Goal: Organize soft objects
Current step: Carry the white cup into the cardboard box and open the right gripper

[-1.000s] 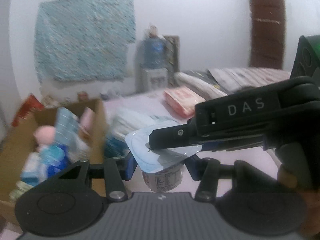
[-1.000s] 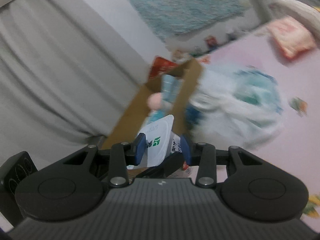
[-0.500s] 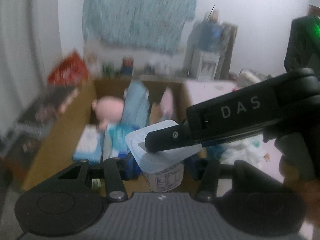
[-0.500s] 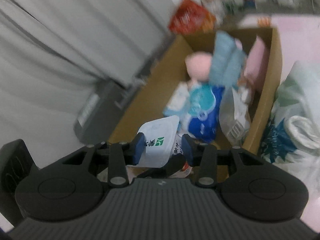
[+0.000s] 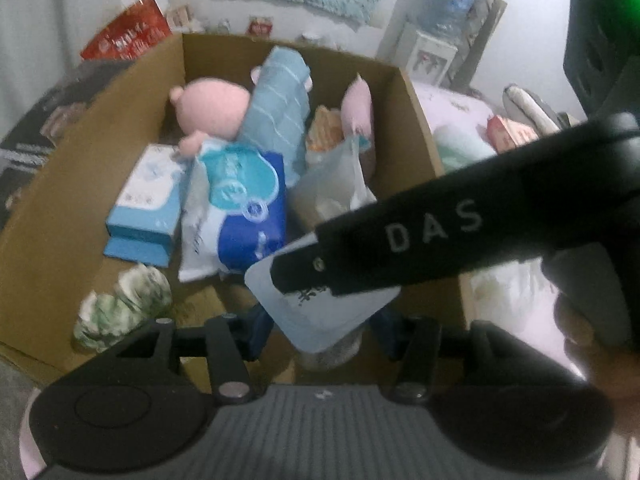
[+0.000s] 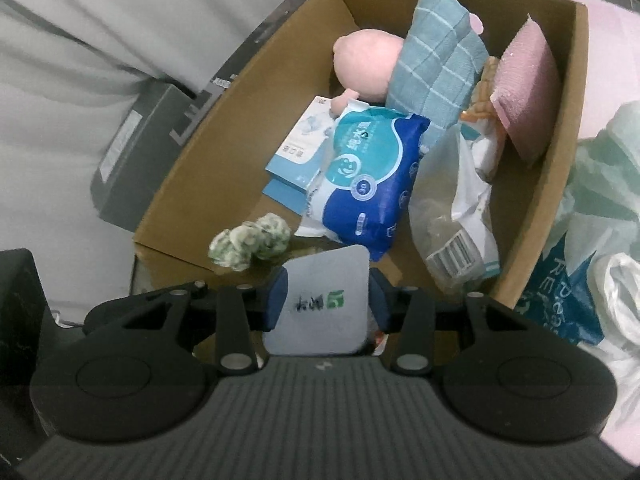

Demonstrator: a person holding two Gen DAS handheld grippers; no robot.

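Observation:
Both grippers hold one white plastic cup with a pale foil lid over the near end of an open cardboard box. My left gripper is shut on the cup's body. My right gripper is shut on the cup at its lid; its black finger crosses the left wrist view. The box holds a pink plush toy, a blue checked cloth, a blue wipes pack and a pink sponge.
Also in the box: a light blue carton, a crumpled green-white wad and a clear plastic bag. Plastic bags lie right of the box on the pink surface. A grey case and curtain stand left.
Both grippers have swung left with the cup, from over the pink surface to above the box's near end. The grip on the cup is unchanged.

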